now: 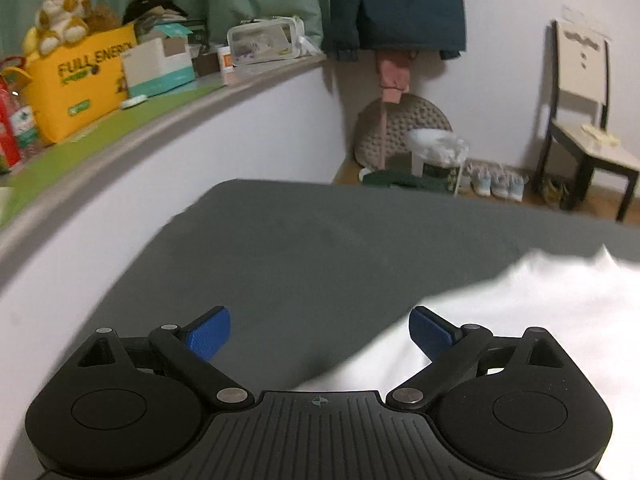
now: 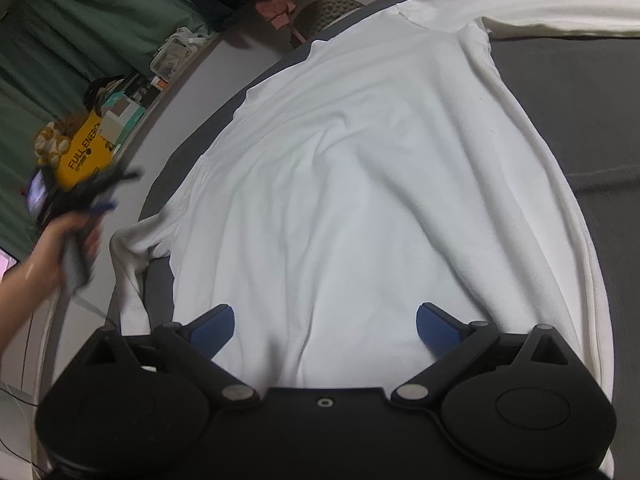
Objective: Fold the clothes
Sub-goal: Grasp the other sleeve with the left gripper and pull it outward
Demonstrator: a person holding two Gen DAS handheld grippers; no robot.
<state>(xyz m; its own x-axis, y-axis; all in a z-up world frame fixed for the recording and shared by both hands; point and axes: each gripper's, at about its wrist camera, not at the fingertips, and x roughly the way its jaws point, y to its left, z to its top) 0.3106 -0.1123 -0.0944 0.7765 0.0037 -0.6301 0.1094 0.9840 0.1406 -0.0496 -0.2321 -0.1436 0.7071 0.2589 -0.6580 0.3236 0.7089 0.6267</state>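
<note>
While the shirt lies flat on the bed, both grippers, left and right, gape empty.

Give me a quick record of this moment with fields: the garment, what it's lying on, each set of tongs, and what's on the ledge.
garment: white long-sleeved top, spread flat, sleeves out to the sides
surface: grey sheet
left tongs: open, empty, at the top's edge
right tongs: open, empty, above the top
ledge: yellow bag, plush toy, boxes

Home bedroom: grey bed, hung jacket, cluttered shelf.
</note>
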